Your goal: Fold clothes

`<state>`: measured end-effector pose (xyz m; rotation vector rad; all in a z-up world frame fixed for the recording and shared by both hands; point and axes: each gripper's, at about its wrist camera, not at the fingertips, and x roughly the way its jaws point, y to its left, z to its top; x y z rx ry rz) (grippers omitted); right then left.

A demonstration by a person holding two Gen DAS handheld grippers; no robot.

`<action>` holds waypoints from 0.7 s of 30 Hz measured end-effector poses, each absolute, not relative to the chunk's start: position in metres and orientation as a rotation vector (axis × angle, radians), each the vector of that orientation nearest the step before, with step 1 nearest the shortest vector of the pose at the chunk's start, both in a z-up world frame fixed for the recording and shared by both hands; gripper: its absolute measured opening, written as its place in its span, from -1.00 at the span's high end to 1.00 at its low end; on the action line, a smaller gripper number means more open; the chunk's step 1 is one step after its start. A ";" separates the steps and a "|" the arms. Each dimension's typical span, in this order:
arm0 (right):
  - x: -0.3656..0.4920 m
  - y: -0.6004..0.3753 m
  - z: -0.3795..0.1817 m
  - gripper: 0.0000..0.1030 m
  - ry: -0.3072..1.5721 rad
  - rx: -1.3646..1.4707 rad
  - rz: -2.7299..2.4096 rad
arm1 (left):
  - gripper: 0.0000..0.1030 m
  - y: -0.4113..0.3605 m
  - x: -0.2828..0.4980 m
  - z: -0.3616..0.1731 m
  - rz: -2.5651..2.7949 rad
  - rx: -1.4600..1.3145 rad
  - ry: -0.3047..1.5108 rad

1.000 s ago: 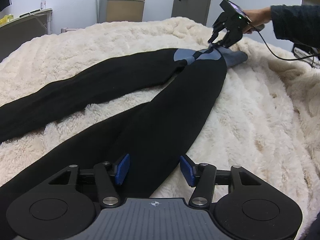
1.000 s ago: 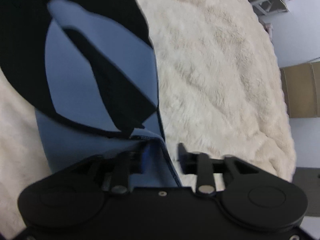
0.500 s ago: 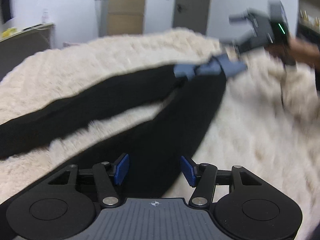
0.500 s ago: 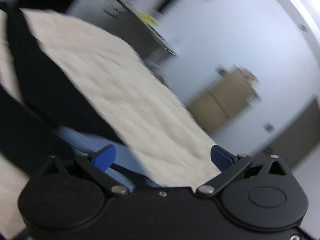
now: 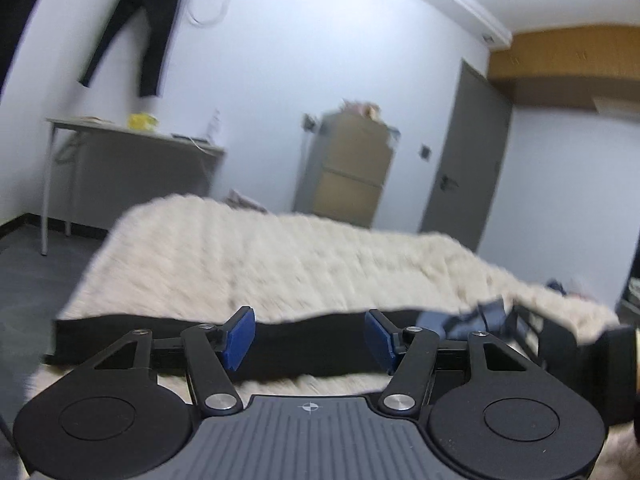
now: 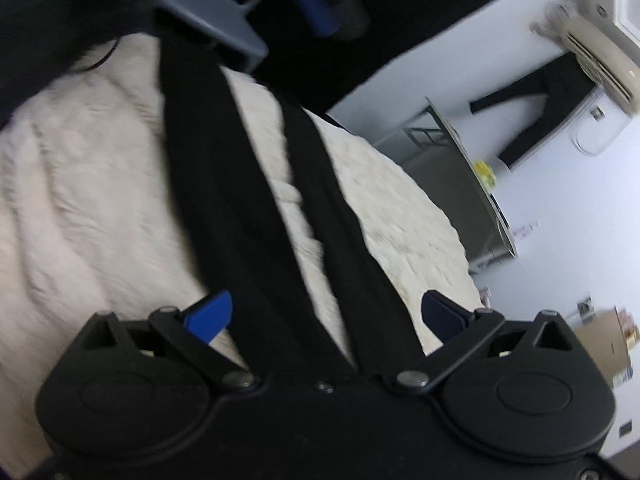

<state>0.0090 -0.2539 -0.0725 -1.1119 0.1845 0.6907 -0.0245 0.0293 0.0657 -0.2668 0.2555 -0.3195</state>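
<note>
Black trousers are lying on the blanket; both the left gripper (jaws just widening) and right gripper are hanging apart, gripping nothing.

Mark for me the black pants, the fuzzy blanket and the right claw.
black pants (image 6: 224,184): right wrist view, on the nearer leg.
fuzzy blanket (image 5: 280,256): left wrist view, on bare cream pile behind the pants.
right claw (image 6: 326,314): right wrist view, midway between its spread blue-padded tips.
</note>
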 end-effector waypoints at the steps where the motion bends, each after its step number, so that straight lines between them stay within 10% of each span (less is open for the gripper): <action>1: 0.004 -0.250 -0.078 -0.99 0.180 -1.127 0.703 | -0.36 0.039 -0.032 0.067 -0.304 -0.287 0.243; 9: -0.003 -0.218 -0.128 -0.92 0.098 -1.367 0.773 | -0.52 0.091 -0.047 0.049 -0.235 -0.524 0.191; 11: 0.004 -0.213 -0.125 -0.35 0.090 -1.386 0.747 | -0.52 0.097 -0.048 0.046 -0.227 -0.561 0.184; 13: 0.016 -0.202 -0.115 1.00 0.112 -1.386 0.715 | -0.52 0.101 -0.048 0.044 -0.222 -0.583 0.180; 21: 0.045 -0.197 -0.073 0.98 0.205 -1.303 0.771 | -0.53 0.098 -0.051 0.046 -0.236 -0.565 0.170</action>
